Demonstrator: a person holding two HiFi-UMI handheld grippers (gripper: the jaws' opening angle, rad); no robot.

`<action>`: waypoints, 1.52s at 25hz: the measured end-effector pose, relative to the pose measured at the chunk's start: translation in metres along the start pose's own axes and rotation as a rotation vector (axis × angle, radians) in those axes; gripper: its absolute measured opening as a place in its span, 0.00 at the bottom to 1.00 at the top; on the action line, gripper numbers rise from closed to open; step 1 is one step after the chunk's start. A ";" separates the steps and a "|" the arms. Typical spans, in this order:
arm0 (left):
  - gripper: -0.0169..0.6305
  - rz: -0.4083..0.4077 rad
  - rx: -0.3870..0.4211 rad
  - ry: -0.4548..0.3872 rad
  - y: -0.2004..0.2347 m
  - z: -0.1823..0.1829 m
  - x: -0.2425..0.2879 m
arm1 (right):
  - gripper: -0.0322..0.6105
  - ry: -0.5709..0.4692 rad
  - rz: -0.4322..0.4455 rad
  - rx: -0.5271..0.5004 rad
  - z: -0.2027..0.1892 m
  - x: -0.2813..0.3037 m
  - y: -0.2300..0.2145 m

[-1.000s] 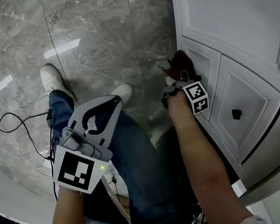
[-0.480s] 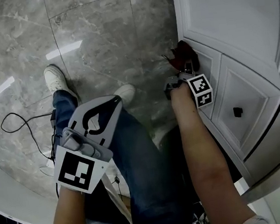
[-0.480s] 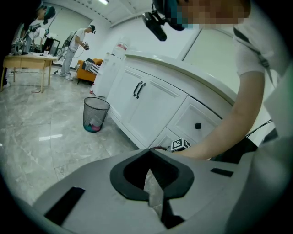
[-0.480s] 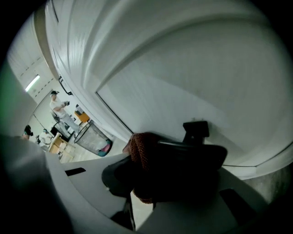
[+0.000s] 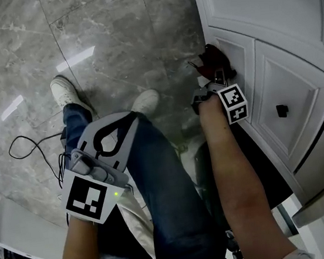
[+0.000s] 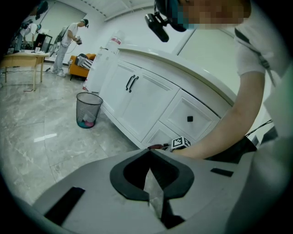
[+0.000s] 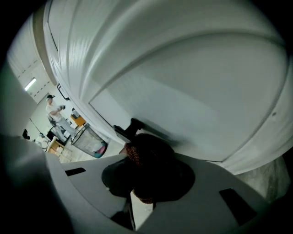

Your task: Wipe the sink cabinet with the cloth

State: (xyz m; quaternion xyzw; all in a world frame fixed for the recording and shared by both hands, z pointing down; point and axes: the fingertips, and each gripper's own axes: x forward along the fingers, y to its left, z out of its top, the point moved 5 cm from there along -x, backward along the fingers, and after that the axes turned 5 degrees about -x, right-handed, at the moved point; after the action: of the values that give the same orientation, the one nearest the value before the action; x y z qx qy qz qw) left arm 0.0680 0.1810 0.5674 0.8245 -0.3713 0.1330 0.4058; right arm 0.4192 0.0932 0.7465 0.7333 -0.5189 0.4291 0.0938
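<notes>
Maroon cloth (image 7: 151, 160) against cabinet (image 7: 183, 82); knob (image 7: 129, 126) beside (black).

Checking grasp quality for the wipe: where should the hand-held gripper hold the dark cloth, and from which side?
Grip the cloth by its bunched rear, coming from the room side, facing the cabinet panel. Held so in the right hand-held gripper, its wad sticks out past the jaws and probably meets the panel first.

cloth (image 5: 211, 59) in right hand-held gripper (image 5: 217, 75) slid slightly farther along sink cabinet (image 5: 297, 78) panel
</notes>
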 end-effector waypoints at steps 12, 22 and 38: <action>0.04 -0.101 0.065 0.054 -0.028 0.010 0.011 | 0.17 -0.003 -0.088 0.040 0.000 -0.056 -0.050; 0.04 -0.176 0.109 0.070 -0.037 0.029 -0.002 | 0.17 -0.045 -0.143 0.048 0.024 -0.096 -0.044; 0.04 -0.167 0.076 0.020 -0.005 0.048 -0.034 | 0.17 -0.013 -0.087 -0.311 0.056 -0.093 0.028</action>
State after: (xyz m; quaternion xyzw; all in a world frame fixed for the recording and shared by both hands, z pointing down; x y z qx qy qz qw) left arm 0.0443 0.1632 0.5160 0.8661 -0.2919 0.1208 0.3874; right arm 0.4169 0.1118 0.6363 0.7346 -0.5473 0.3343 0.2216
